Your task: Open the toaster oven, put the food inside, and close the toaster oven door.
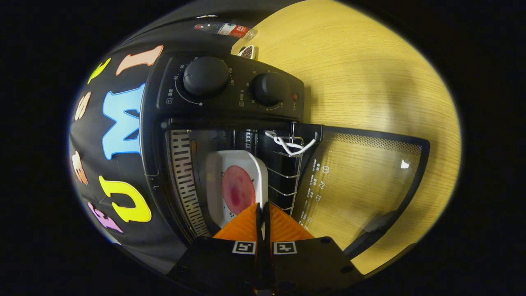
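Low in the frame, gripper [263,213] pinching white plate [218,164] of food [237,190] inside toaster oven [230,107]; next, probably: release, retreat, shut glass door [370,181].

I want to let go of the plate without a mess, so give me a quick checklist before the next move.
1. Toaster oven door open: ok.
2. White plate inside the cavity: ok.
3. Food on the plate: ok.
4. Tool fingers pinched on the plate's rim: ok.
5. Plate resting on the wire rack: cannot tell.
6. Door handle unobstructed for closing: ok.
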`<move>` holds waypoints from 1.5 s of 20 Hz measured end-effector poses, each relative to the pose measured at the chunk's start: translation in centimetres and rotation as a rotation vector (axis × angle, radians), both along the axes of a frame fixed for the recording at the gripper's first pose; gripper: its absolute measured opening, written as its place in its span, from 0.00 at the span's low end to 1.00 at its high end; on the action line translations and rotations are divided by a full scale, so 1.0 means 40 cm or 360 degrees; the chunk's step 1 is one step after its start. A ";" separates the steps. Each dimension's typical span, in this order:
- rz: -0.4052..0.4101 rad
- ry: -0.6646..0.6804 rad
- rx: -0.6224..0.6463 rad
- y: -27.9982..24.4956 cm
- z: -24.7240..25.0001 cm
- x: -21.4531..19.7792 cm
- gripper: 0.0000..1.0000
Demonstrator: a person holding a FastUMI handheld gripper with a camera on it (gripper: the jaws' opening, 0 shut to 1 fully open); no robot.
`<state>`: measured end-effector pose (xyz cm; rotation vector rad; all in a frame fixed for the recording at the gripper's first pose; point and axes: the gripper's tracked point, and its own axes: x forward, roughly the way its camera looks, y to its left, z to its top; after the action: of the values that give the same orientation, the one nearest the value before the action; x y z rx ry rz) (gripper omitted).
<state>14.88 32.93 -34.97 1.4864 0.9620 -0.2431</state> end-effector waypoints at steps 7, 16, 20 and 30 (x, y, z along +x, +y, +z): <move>0.0035 -0.0254 0.0055 -0.007 0.077 0.041 0.59; 0.0380 -0.0729 -0.0572 -0.259 0.216 -0.015 0.98; 0.0474 -0.0925 -0.0867 -0.370 0.302 -0.057 0.98; 0.0773 -0.1345 -0.1718 -0.402 0.421 -0.284 0.97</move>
<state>3.52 16.87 -18.11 0.2479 0.3288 0.2085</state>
